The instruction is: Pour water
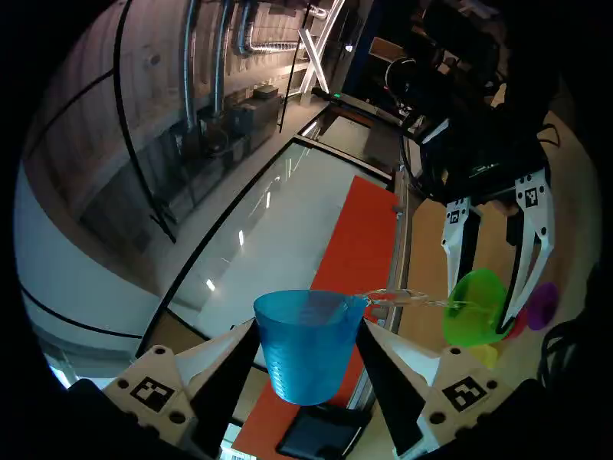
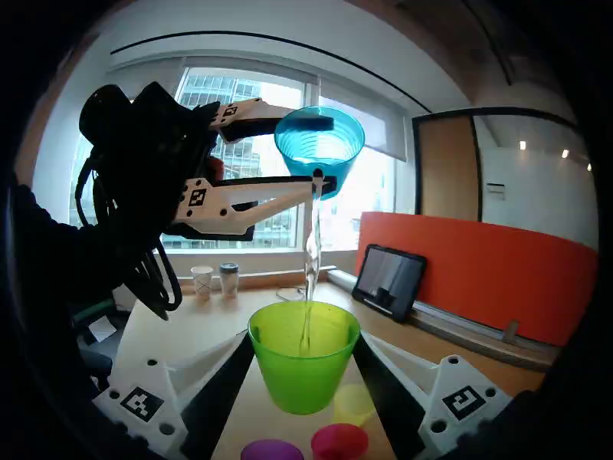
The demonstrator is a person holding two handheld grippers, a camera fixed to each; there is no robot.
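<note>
Right gripper view, 6 o'clock: purple cup [image 2: 272,451] and pink cup [image 2: 339,441] were cut off by the lower edge. The yellow cup [image 2: 358,400] sat partly hidden behind the green cup [image 2: 303,368].

Left gripper view, 4 o'clock: yellow cup was mostly hidden behind the green cup. At 6 o'clock, the dark tablet [image 1: 320,438] ran off the bottom edge.

Right gripper view, 9 o'clock: two small cups [image 2: 202,280] on the sill [image 2: 260,274] were too small to tell contents.

2 views behind own fingers [image 1: 218,372], facing each other, sharing blue cup [image 1: 306,356], green cup [image 2: 304,372]
</note>
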